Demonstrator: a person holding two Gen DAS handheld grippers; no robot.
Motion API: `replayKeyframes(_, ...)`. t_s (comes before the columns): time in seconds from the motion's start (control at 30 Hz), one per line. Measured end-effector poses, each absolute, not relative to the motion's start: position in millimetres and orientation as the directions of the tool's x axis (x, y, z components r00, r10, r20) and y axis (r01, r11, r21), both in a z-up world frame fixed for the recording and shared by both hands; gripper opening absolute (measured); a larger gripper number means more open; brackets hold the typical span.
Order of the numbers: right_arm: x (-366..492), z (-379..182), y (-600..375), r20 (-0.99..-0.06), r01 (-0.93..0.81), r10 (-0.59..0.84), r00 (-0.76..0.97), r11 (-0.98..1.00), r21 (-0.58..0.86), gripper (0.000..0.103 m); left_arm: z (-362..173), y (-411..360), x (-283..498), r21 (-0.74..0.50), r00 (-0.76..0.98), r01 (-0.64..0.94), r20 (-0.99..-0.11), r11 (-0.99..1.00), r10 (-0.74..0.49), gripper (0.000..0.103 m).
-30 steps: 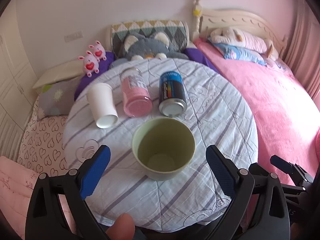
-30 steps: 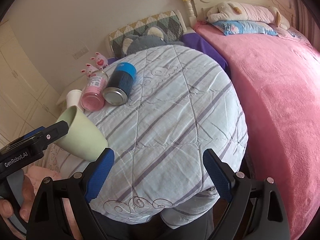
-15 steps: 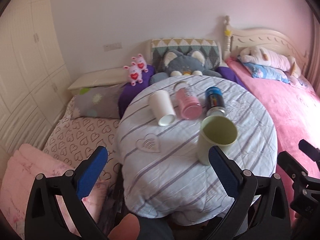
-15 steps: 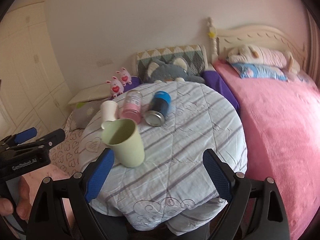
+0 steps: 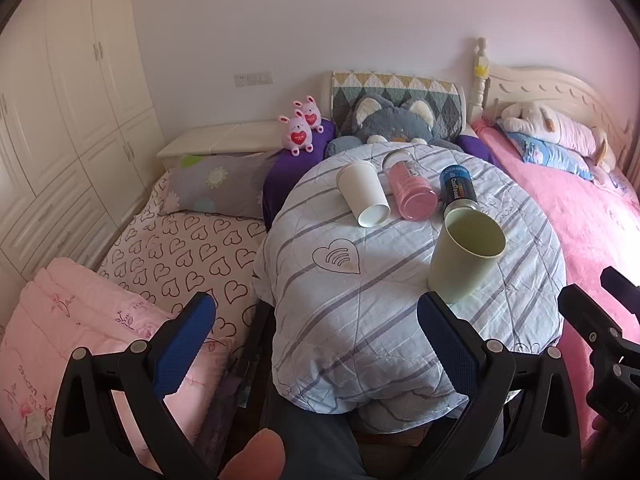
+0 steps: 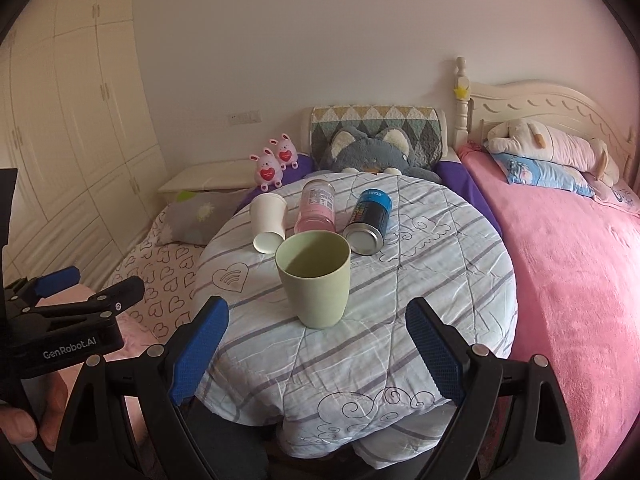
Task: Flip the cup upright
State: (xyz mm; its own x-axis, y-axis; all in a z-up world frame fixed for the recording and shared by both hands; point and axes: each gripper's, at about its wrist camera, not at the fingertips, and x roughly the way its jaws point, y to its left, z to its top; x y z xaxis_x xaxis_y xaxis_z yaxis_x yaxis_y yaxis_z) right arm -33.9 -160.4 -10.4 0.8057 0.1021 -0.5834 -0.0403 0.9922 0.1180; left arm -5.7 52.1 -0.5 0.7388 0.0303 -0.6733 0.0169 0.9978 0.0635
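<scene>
A pale green cup stands upright, mouth up, on the round table with the striped cloth; it also shows in the left wrist view. My right gripper is open and empty, drawn back in front of the cup. My left gripper is open and empty, off the table's left front edge; the cup is past its right fingertip. The left gripper also shows in the right wrist view.
Behind the cup lie a white paper cup, a pink bottle and a blue can, all on their sides. A pink bed is to the right, a heart-patterned mattress to the left, wardrobes beyond.
Both grippers have pulled back and up from the table. The green cup, near the left gripper a second ago, now stands free on the cloth.
</scene>
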Motion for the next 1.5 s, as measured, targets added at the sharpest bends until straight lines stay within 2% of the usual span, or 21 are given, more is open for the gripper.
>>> replayKeyframes(1.5, -40.4, -4.9, -163.7, -0.573, -0.022, 0.085, 0.815, 0.993, 0.117, 0.091, -0.8, 49.5, -10.6, 0.056, 0.738, 0.026, -0.674, 0.998, 0.018, 0.102)
